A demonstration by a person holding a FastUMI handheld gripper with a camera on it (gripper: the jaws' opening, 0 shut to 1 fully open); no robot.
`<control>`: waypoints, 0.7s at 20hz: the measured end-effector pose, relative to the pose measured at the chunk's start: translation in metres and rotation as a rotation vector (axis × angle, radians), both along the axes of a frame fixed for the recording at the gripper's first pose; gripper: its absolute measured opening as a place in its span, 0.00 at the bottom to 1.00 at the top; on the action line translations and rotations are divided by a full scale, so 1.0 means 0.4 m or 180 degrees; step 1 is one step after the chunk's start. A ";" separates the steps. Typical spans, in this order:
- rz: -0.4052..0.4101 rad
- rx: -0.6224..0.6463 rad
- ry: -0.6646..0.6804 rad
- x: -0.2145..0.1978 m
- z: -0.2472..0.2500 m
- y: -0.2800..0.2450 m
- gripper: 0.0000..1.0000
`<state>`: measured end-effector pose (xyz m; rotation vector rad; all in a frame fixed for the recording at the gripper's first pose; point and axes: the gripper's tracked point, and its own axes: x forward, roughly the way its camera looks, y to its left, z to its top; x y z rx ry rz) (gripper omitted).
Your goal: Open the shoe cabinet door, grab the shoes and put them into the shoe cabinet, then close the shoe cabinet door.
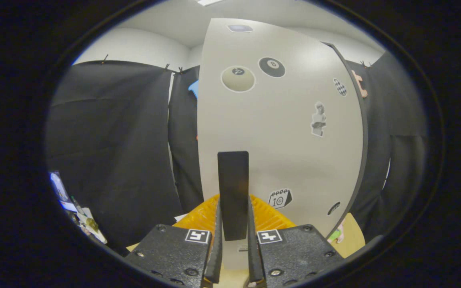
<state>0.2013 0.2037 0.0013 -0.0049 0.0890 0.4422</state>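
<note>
The claw (pixel 233 240) is being held almost closed, with its two fingers (pixel 217 248) pressing on either side of a dark, flat, upright handle (pixel 233 192). The handle is being gripped near its lower end, and its upper part is standing up beyond the fingertips. The handle is fixed to the pale door (pixel 278 132) of the shoe cabinet, which is being faced squarely and is taking up the middle of the gripper view. Stickers are being shown on the door: two billiard balls (pixel 254 74) near its top, a checkered oval (pixel 340 87) and a small bust (pixel 318 119) towards its right edge, and a calendar (pixel 279 199) just right of the handle, low down. Something ribbed and orange (pixel 266 216) is being seen just behind the fingers, on both sides of the handle. Black cloth (pixel 110 148) is hanging to the left and right of the door. The shoes cannot be made out.
</note>
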 end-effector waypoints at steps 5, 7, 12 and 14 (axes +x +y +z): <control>0.0018 0.0027 0.0007 -0.059 0.003 -0.063 0.29; 0.0002 0.0018 0.0041 -0.075 0.002 -0.086 0.29; -0.0085 0.0007 0.0018 -0.108 0.004 -0.158 0.28; -0.0113 0.0061 0.0034 -0.113 0.004 -0.183 0.27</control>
